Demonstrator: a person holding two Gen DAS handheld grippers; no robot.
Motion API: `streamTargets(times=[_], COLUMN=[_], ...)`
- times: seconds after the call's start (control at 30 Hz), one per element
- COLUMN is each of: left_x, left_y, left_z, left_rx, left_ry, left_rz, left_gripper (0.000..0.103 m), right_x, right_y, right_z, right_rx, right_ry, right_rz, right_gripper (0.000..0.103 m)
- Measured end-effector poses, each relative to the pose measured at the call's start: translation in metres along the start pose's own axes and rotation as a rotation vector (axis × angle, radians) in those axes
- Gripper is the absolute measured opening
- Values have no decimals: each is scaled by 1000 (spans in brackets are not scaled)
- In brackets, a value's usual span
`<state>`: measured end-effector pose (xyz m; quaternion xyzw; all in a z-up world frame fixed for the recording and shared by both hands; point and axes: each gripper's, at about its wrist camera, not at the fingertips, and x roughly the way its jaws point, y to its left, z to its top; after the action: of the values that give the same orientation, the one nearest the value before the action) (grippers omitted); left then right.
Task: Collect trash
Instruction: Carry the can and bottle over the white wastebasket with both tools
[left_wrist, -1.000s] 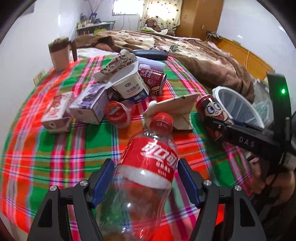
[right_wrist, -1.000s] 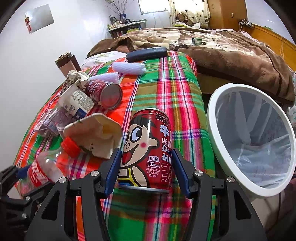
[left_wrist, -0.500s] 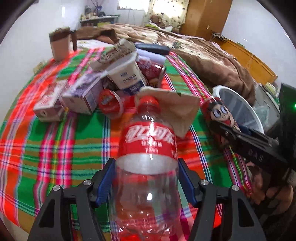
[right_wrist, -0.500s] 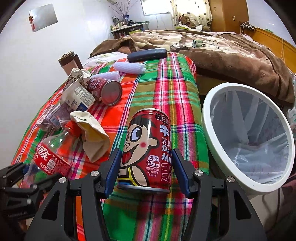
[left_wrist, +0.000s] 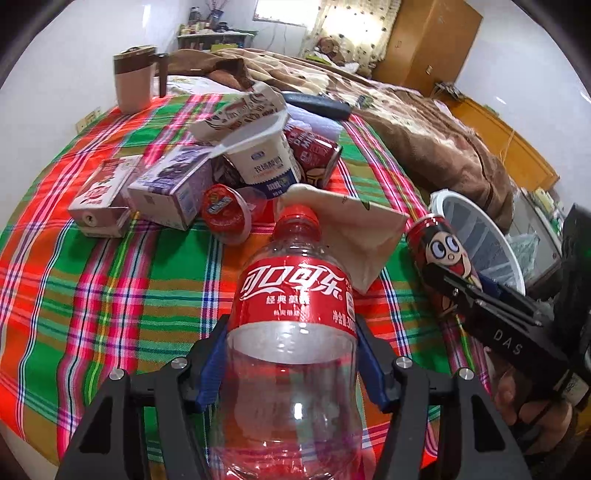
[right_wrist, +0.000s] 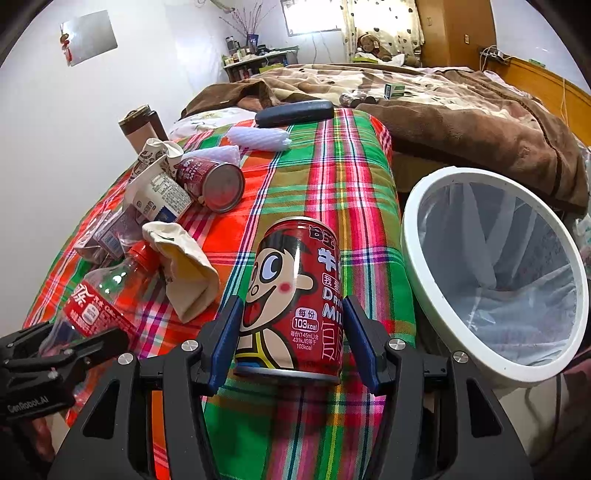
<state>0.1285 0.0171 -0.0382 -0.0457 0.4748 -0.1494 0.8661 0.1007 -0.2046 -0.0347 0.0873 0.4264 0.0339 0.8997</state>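
Right-wrist view: your right gripper (right_wrist: 291, 334) clamped the upright milk can (right_wrist: 293, 295), bin (right_wrist: 417, 258) just right; left gripper (left_wrist: 291, 363) was closing round the cola bottle (left_wrist: 293, 314).

A table covered in a bright plaid cloth (right_wrist: 332, 177) stands beside a bed with a rumpled brown blanket (right_wrist: 461, 114). A brown-lidded mug (left_wrist: 133, 79) and a dark case (right_wrist: 294, 112) sit at the table's far end.

The clear plastic cola bottle (left_wrist: 291, 332) runs off the frame's bottom edge; shelf clutter (right_wrist: 255, 50) by the far window is too small to identify.
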Motion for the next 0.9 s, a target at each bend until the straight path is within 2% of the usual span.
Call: streamTargets(times=[0.2, 0.37, 0.5, 0.73, 0.9], left_x=[-15, -17, -29, -45, -49], left_y=[-3, -2, -6, -22, -48], left_z=[-1, -4, -3, 11, 26], left_rx=[-28, -43, -36, -9, 33], left_ry=[-61, -70, -113, -164, -194], left_rz=[-15, 4, 24, -8, -47], left_gripper=[62, 62, 62, 62, 62], right_x=[-9, -13, -19, -38, -49], right_y=[-3, -2, -3, -8, -22], right_z=[-2, -3, 0, 8, 14], right_rx=[9, 7, 10, 7, 28], right_ry=[-33, -44, -63, -114, -145], right_rz=[37, 49, 52, 62, 51], right_gripper=[56, 56, 56, 56, 56])
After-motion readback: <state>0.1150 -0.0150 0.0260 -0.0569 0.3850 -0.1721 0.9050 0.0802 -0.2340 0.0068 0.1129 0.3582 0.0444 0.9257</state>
